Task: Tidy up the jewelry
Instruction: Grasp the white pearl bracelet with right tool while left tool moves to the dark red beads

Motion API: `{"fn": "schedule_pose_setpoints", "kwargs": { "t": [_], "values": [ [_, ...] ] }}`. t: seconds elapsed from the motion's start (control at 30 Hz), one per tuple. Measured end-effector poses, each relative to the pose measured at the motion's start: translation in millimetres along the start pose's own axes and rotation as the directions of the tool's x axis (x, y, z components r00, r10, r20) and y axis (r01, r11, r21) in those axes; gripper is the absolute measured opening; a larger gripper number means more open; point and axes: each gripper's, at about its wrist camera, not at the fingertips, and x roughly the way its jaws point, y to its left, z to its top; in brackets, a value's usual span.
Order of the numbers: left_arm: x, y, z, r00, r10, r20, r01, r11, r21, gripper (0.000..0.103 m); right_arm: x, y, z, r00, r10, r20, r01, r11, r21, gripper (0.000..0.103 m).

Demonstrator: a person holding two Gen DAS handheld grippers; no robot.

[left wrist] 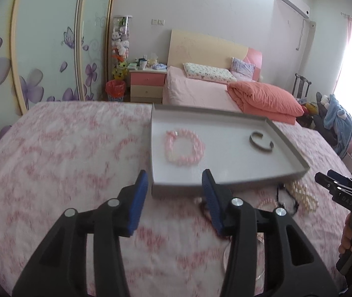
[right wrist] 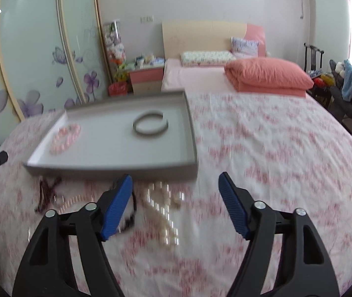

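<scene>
A shallow grey-white tray [left wrist: 228, 180] [right wrist: 190, 133] lies on the pink-patterned bed cover. In it lie a pink bead bracelet [left wrist: 184, 147] [right wrist: 65, 138] and a grey open bangle [left wrist: 261, 141] [right wrist: 150, 123]. In front of the tray on the cover lie a pearl strand [left wrist: 302, 196] [right wrist: 167, 212], a black bead strand [right wrist: 131, 220], a dark red strand [right wrist: 48, 193] and a thin pink bracelet [left wrist: 266, 201] [right wrist: 72, 201]. My left gripper [left wrist: 174, 180] is open and empty, just before the tray's near edge. My right gripper [right wrist: 176, 180] is open and empty above the pearl strand.
The right gripper shows at the right edge of the left wrist view [left wrist: 337, 185]. Beyond the cover is a bed with a folded coral quilt [left wrist: 267, 99] [right wrist: 267, 74]. A wardrobe with purple flowers [left wrist: 39, 57] stands to the left, a nightstand [left wrist: 147, 84] behind.
</scene>
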Motion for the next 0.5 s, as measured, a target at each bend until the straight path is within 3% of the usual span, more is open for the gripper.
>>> {"fn": "schedule_pose_setpoints", "kwargs": {
  "t": [0.2,0.33,0.5],
  "values": [
    [3,0,-18,1.0,0.01,-0.007,-0.01,1.0,0.017,0.051,11,0,-24,0.995,0.019,-0.099,-0.02,1.0,-0.011,0.055],
    [9,0,-22,1.0,0.003,-0.029,-0.002,1.0,0.022,0.051,15,2,-25,0.993,0.016,-0.12,-0.019,1.0,-0.02,0.053],
    [11,-3,-25,0.999,-0.01,-0.046,0.011,0.999,0.031,0.051,27,7,-26,0.984,0.001,-0.176,-0.009,0.999,-0.043,0.042]
  ]
}}
